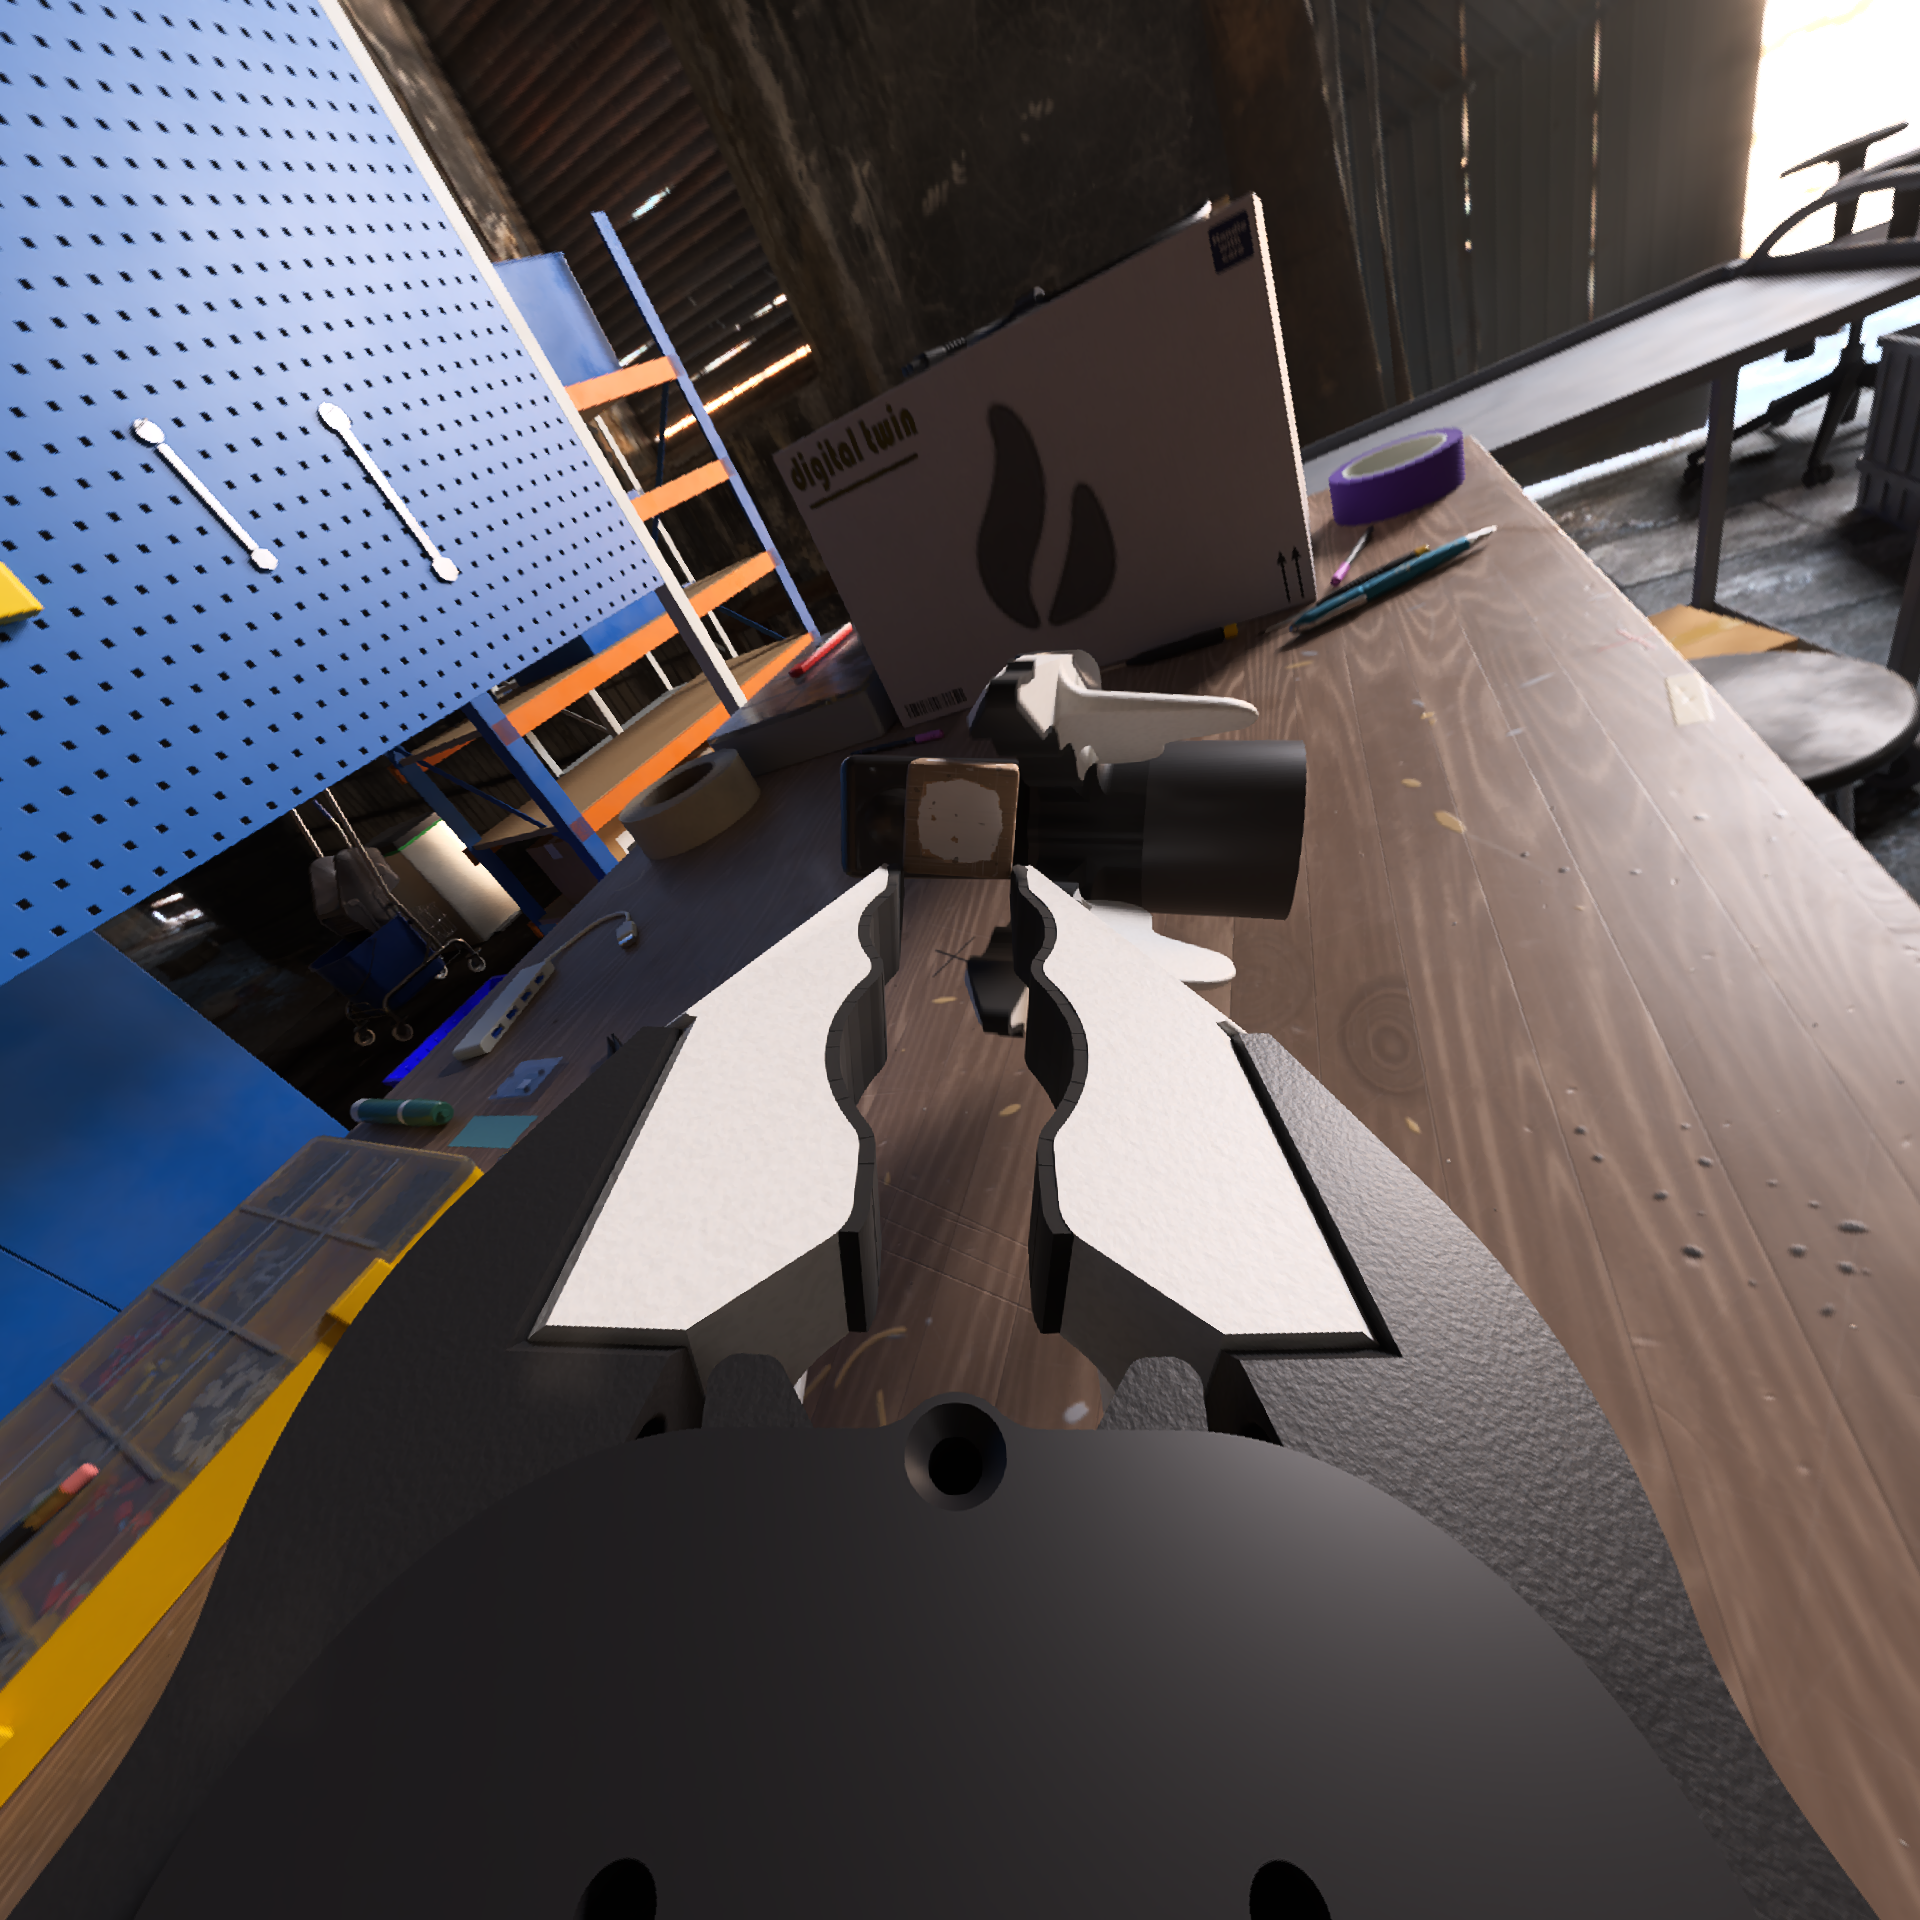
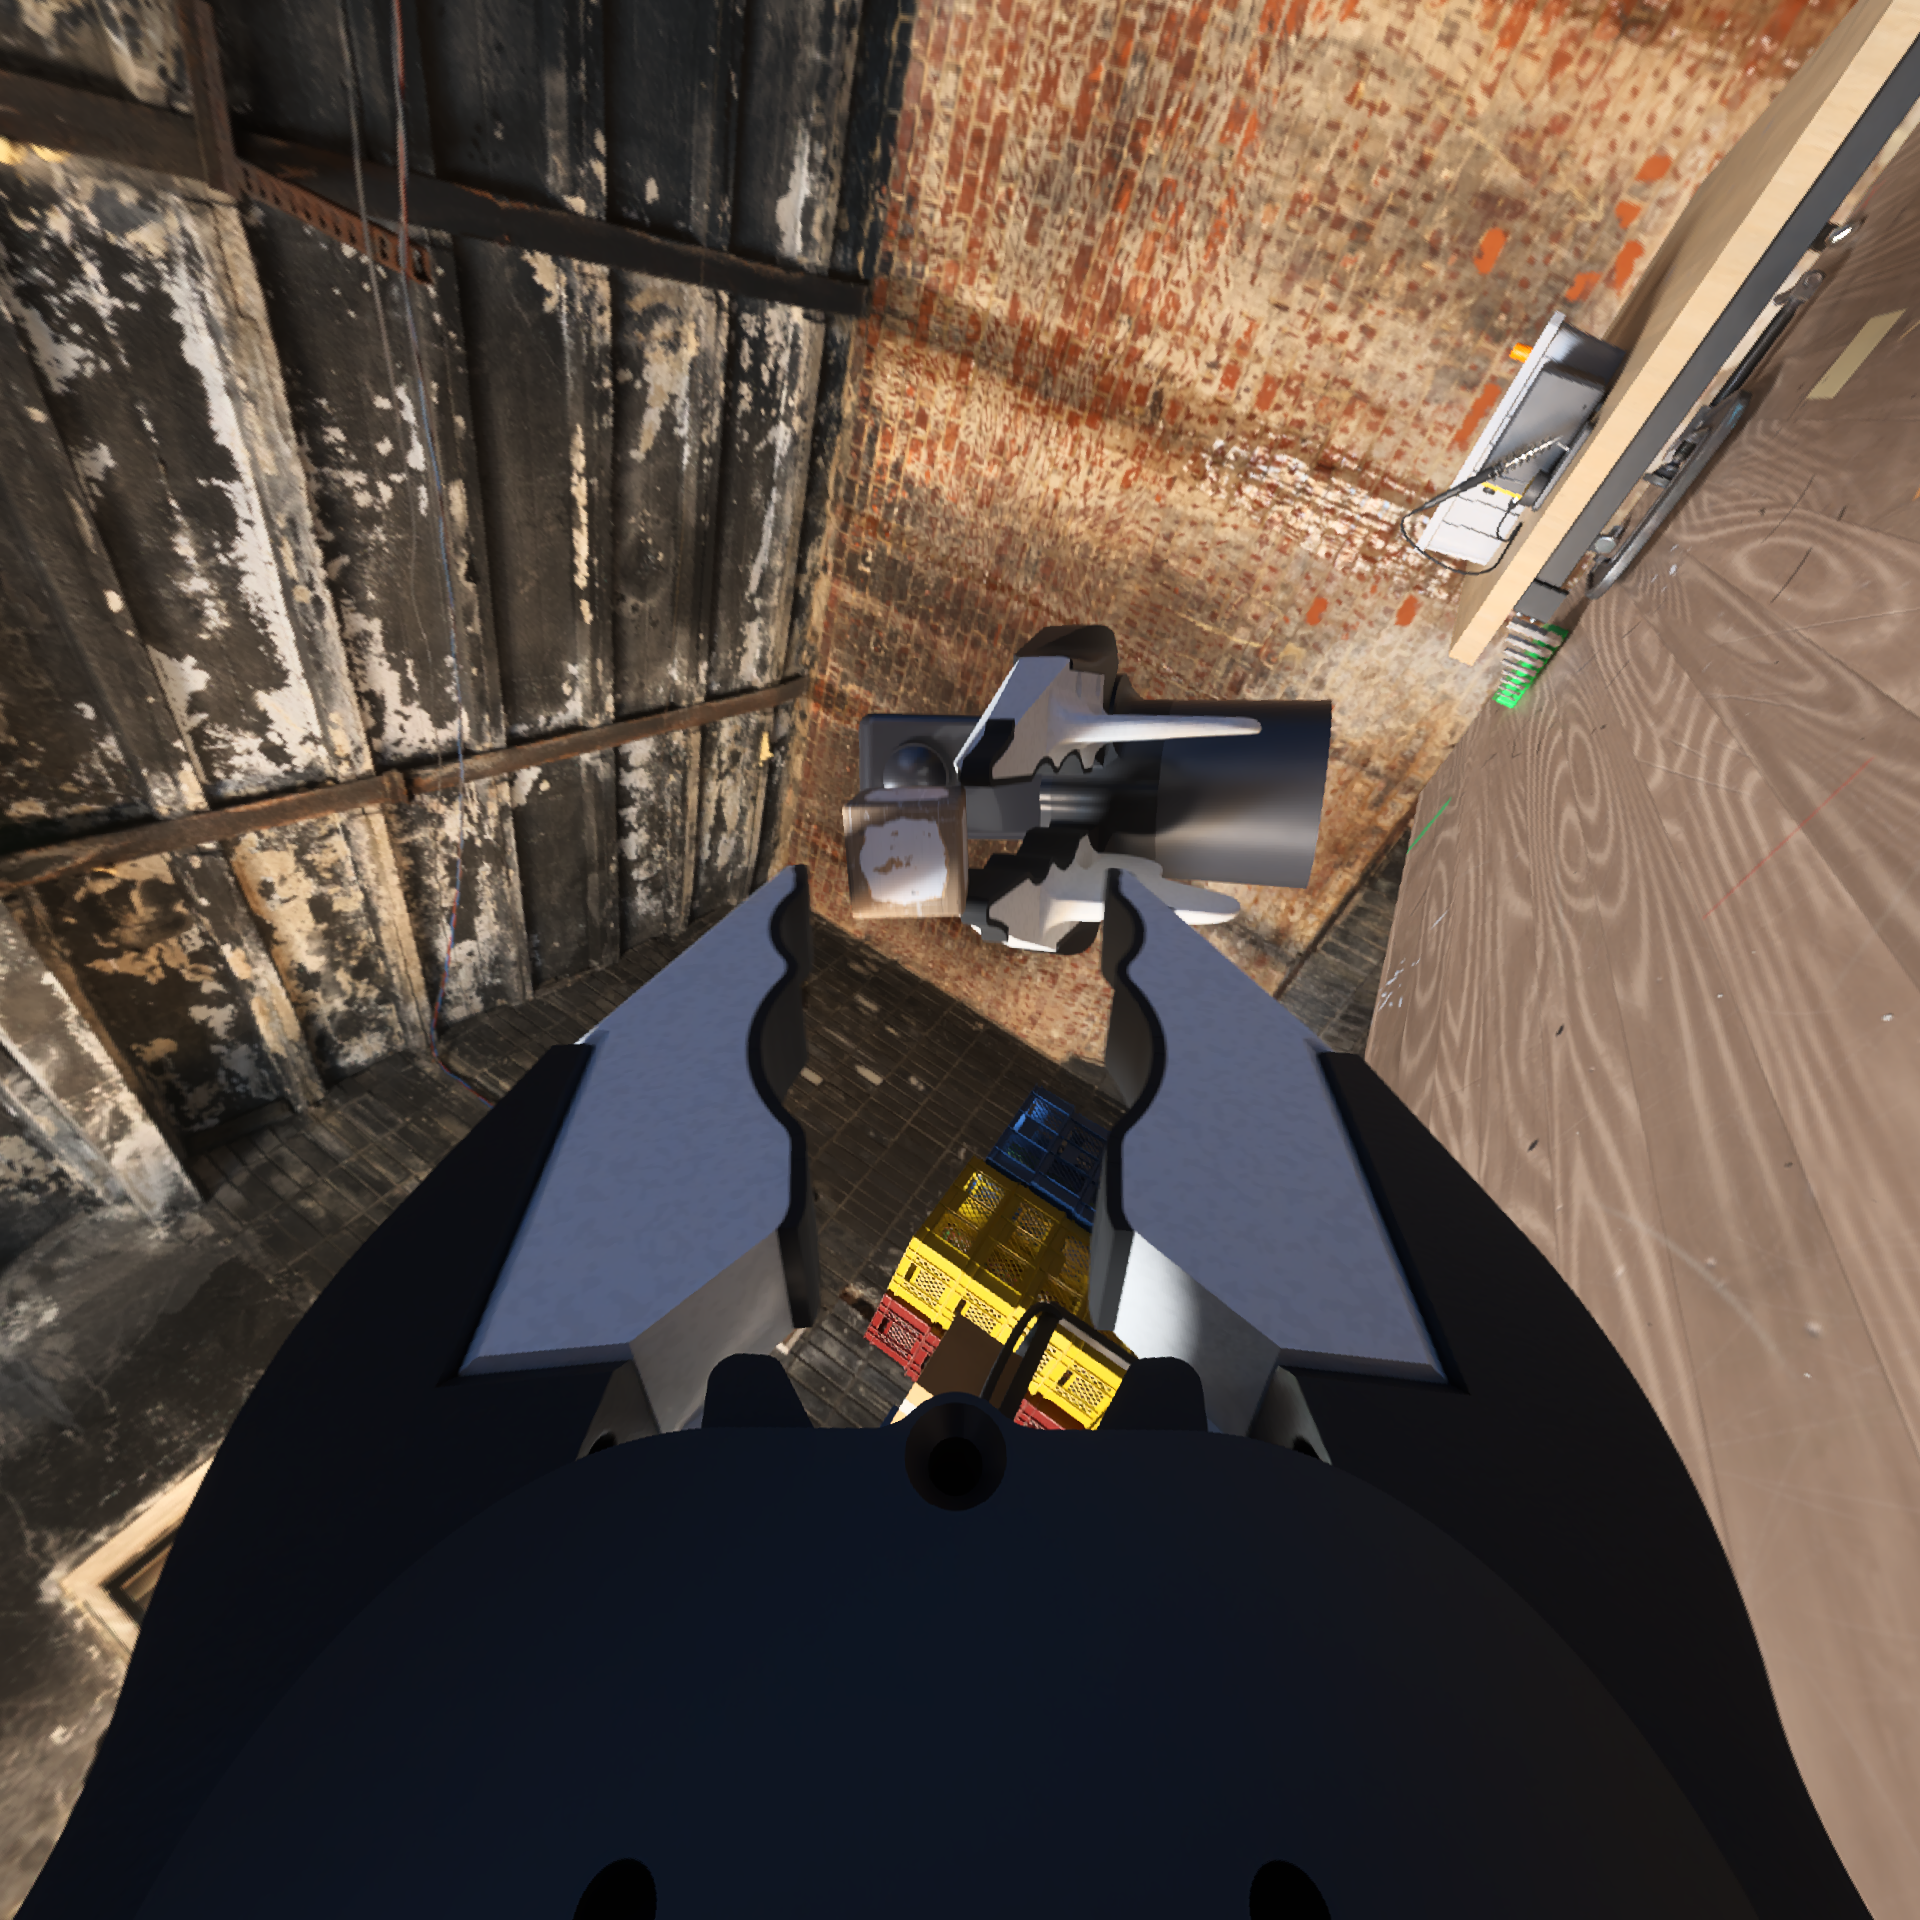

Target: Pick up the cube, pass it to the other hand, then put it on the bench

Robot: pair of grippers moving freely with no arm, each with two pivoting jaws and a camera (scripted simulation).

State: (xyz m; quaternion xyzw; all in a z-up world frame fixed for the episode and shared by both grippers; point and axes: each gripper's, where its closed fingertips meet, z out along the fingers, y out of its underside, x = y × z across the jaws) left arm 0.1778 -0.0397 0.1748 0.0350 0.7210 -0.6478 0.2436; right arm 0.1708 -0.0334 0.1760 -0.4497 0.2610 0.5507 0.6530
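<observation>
The cube (image 1: 961,821) is a small worn wooden block with a pale patch. My left gripper (image 1: 958,883) is shut on it at the very fingertips and holds it in the air above the wooden bench (image 1: 1558,935). The right gripper's black handle (image 1: 1216,821) shows side-on just beyond the cube, with its white fingers (image 1: 1101,717) spread apart. In the right wrist view my right gripper (image 2: 958,883) is open wide. The cube (image 2: 904,862) sits just past its tips, nearer the left finger. The left gripper's handle (image 2: 1226,790) lies behind the cube.
On the bench stand a cardboard box (image 1: 1049,499), a purple tape roll (image 1: 1397,473), pens (image 1: 1382,577), a beige tape roll (image 1: 691,800) and a white hub (image 1: 509,1003). A blue pegboard (image 1: 260,416) rises at the left. Coloured crates (image 2: 997,1247) stand on the floor.
</observation>
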